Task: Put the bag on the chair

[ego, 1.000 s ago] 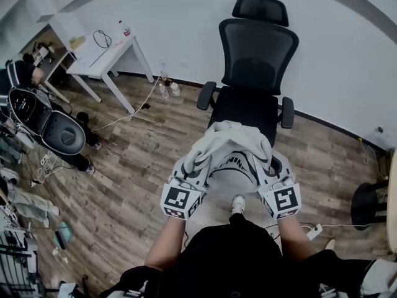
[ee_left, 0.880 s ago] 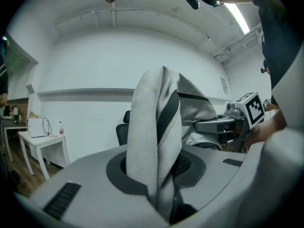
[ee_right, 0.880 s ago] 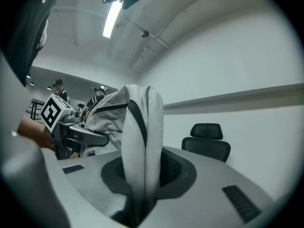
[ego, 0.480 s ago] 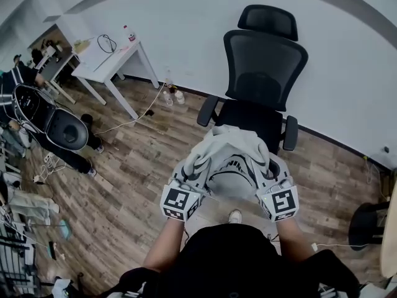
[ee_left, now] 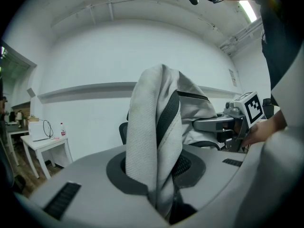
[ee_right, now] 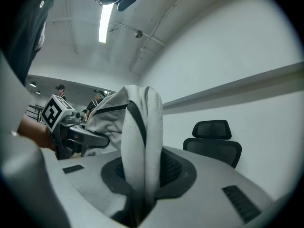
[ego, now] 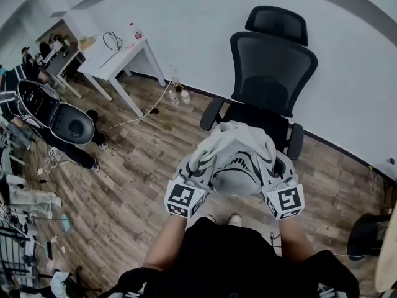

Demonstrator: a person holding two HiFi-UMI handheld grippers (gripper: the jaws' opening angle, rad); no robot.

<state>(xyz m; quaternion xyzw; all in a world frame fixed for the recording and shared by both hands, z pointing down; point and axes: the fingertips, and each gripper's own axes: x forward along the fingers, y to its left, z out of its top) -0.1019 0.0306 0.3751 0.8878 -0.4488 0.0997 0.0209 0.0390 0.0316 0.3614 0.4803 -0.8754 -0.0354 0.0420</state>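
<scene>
A light grey bag with black trim hangs in the air between my two grippers, in front of the black office chair. My left gripper is shut on a grey strap of the bag at its left side. My right gripper is shut on another strap at its right side. The bag's far edge overlaps the front of the chair's seat in the head view. In the right gripper view the chair stands ahead against the white wall.
A white table with a bottle and cable stands at the back left. Bottles sit on the wood floor by the wall. A black round-seated chair and clutter fill the left side. Another dark chair is at the right edge.
Both grippers and the bag have moved forward toward the office chair, which now sits closer. The grip on both straps is unchanged.
</scene>
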